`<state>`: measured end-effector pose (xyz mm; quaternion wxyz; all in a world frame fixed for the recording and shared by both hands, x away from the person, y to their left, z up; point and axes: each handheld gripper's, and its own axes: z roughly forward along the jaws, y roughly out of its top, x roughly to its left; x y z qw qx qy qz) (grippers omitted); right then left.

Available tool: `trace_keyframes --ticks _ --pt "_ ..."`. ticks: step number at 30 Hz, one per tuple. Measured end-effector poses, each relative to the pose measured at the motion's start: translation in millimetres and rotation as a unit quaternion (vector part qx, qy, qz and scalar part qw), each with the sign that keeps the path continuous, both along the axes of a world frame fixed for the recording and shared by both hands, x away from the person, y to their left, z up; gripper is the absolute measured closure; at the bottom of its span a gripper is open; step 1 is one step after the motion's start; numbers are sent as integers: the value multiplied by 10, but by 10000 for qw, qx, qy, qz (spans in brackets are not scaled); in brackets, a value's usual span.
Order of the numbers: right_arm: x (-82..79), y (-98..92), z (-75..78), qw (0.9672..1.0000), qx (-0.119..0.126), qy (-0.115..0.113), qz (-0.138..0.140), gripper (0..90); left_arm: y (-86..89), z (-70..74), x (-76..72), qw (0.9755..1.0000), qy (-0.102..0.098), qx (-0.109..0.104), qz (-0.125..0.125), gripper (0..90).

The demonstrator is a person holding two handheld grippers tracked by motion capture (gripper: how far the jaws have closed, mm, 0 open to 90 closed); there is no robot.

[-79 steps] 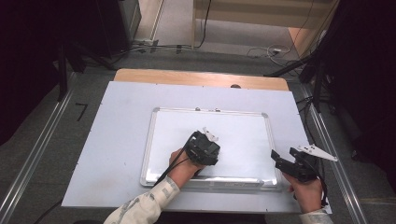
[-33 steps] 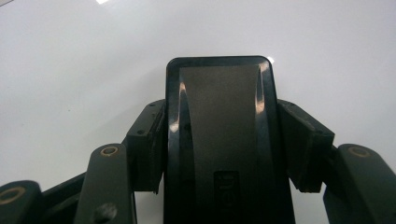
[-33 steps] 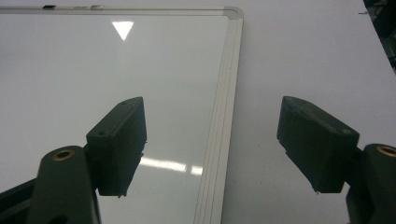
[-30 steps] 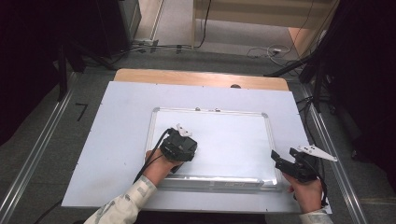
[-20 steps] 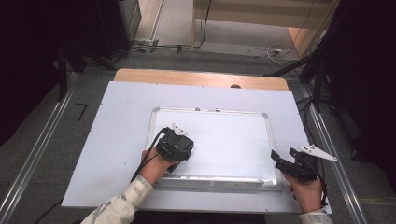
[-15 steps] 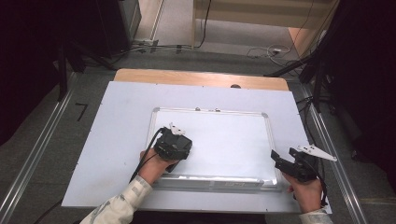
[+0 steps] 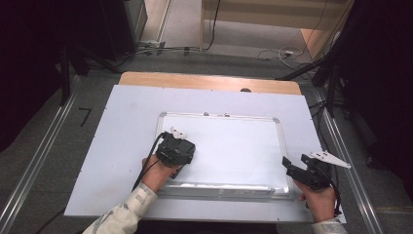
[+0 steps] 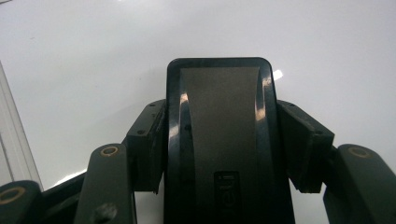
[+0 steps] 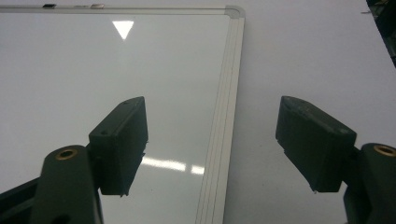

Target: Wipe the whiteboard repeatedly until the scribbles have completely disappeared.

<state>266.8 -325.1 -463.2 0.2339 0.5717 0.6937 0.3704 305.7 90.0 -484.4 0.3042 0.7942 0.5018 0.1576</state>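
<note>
A white whiteboard (image 7: 238, 146) with a silver frame lies flat on the table. My left gripper (image 7: 176, 150) stands over its left part, near the front. In the left gripper view, my left gripper (image 8: 224, 128) is shut on a black eraser (image 8: 219, 154) with a grey middle, its pads (image 8: 148, 140) pressing both long sides; the eraser points down at the board (image 8: 93, 56). At the board's front right corner my right gripper (image 7: 293, 169) is held still. Seen in its own view, my right gripper (image 9: 212, 140) is open, and the board's right frame edge (image 9: 224, 116) runs between the jaws.
The board rests on a large white sheet (image 7: 122, 126) covering the table, with a strip of bare wood (image 7: 209, 82) along the far edge. Metal rails (image 7: 39, 161) run along both sides on the floor. Cables (image 7: 272, 51) lie beyond the table.
My left gripper has slid to the left across the board with the eraser, from the middle to the left part, and has barely moved in the last half second. The right gripper has stayed put.
</note>
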Motion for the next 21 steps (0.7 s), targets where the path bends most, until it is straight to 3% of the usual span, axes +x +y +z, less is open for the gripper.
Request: trace_keyframes --ticks 16,21 --pt "2 -1 1 10000 8 7 -3 241 30 9 9 10000 37 -69 14 400" --pt "1 -4 3 10000 24 -5 9 242 26 85 -36 9998 -124 -174 32 400"
